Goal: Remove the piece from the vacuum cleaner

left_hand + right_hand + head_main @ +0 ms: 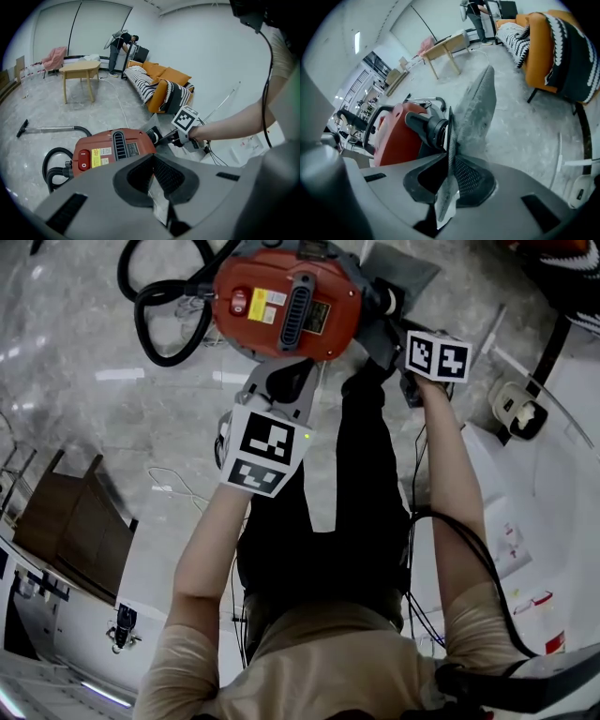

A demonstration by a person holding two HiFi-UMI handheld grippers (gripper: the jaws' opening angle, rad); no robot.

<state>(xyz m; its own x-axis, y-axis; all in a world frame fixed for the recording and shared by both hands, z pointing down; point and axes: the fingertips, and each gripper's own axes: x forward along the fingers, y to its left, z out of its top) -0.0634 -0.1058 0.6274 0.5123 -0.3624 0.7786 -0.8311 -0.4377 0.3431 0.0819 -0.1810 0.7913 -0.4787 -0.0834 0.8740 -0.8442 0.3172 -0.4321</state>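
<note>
Currently, right gripper [449, 157] pinches the grey piece [476, 110]; left gripper [153, 157] jaws pressed together, empty, tips hidden under marker cube [267, 451] in head view.

No readable text anywhere. Vacuum cleaner [286, 306]: yellow sticker [101, 155] and dark label [317, 317] beside vent, print too small. Red switch [84, 158] marks unclear. Left marker cube [265, 451], right marker cube [437, 356]: black-white square codes only.
</note>
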